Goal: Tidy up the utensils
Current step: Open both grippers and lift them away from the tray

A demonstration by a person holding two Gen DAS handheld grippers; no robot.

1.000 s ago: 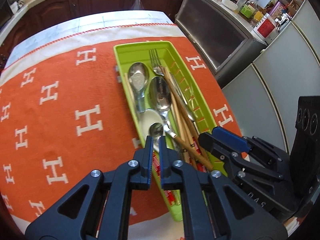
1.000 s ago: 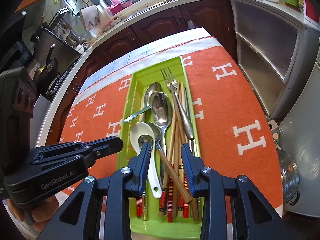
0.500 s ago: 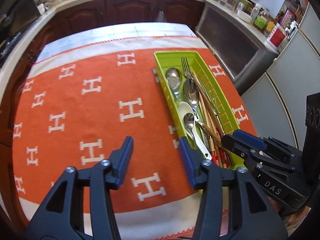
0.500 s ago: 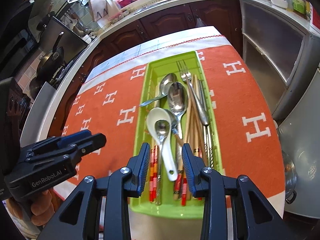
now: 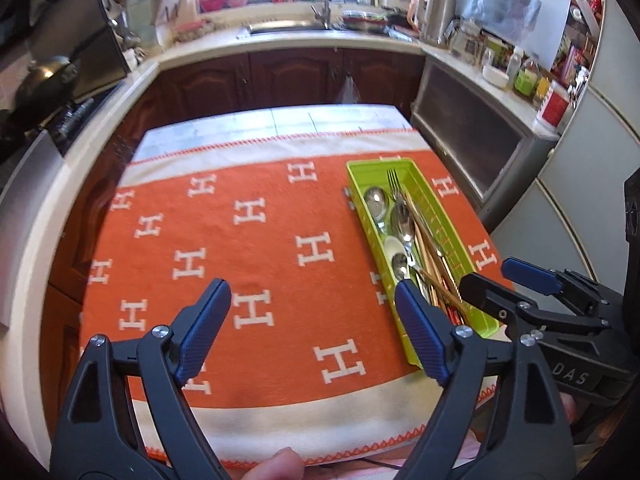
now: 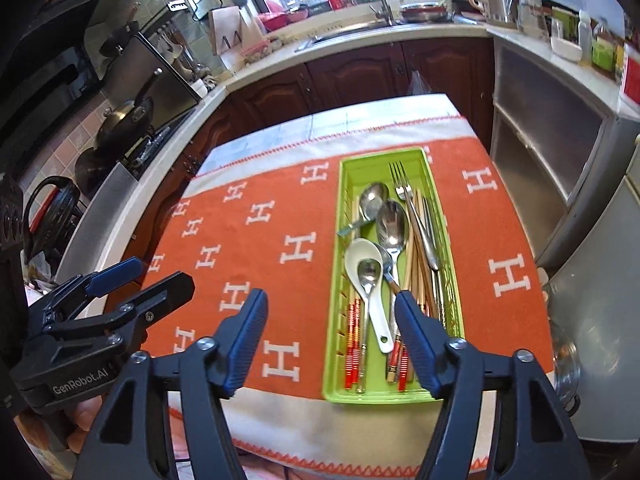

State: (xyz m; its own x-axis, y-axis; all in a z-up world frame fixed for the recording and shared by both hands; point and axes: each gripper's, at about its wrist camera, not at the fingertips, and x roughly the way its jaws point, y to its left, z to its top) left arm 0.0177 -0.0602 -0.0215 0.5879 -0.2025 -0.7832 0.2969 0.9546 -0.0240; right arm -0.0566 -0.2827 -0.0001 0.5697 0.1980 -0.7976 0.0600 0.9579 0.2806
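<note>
A green tray (image 6: 424, 157) sits on the right side of the orange cloth and holds metal spoons (image 6: 391, 220), a white ceramic spoon (image 6: 362, 254), a fork (image 6: 402, 184) and several chopsticks (image 6: 416, 268). The tray also shows in the left wrist view (image 5: 360, 184). My left gripper (image 5: 310, 330) is open and empty, pulled back near the table's front edge, left of the tray. My right gripper (image 6: 330, 338) is open and empty, held above the tray's near end. Each gripper shows in the other's view: the right one (image 5: 508, 280), the left one (image 6: 156, 276).
The orange cloth with white H marks (image 5: 248, 248) covers the table. Wooden cabinets and a counter with a sink (image 5: 296, 28) stand behind. A grey cabinet (image 5: 472, 140) stands close on the right. A stove with pans (image 6: 120, 120) is at the left.
Both grippers pulled back and up from the tray. The left one opened from shut, releasing a spoon into the tray; the right one opened wider.
</note>
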